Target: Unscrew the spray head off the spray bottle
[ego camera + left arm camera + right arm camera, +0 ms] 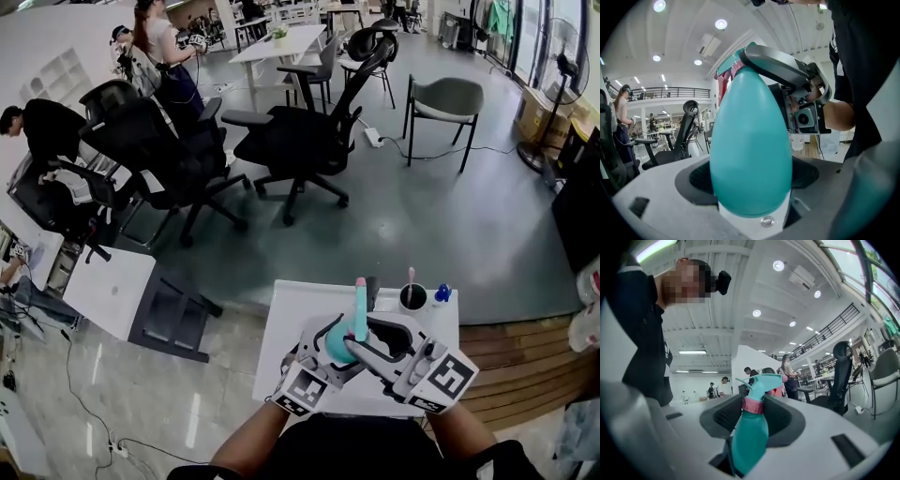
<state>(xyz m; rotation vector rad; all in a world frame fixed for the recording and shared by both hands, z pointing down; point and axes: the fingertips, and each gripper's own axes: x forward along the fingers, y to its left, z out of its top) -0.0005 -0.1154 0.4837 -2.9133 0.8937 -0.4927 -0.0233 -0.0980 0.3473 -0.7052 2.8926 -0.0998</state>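
Observation:
In the head view a teal spray bottle [337, 349] is held over the white table [291, 319], its pink-tipped spray head [360, 305] pointing up. My left gripper [323, 349] is shut on the bottle's body, which fills the left gripper view [750, 140] between the jaws. My right gripper [366, 342] comes in from the right; one of its grey fingers [783, 68] crosses over the bottle's top. In the right gripper view the pads [726, 416] close on the pink collar [753, 405] under the teal spray head [761, 380], and the right gripper [752, 411] is shut on it.
A dark cup [412, 297] with a pink stick and a small blue object [442, 292] stand at the table's far right corner. Black office chairs [300, 141] stand on the floor beyond. Wooden boards [525, 366] lie to the right. Several people are at the far left.

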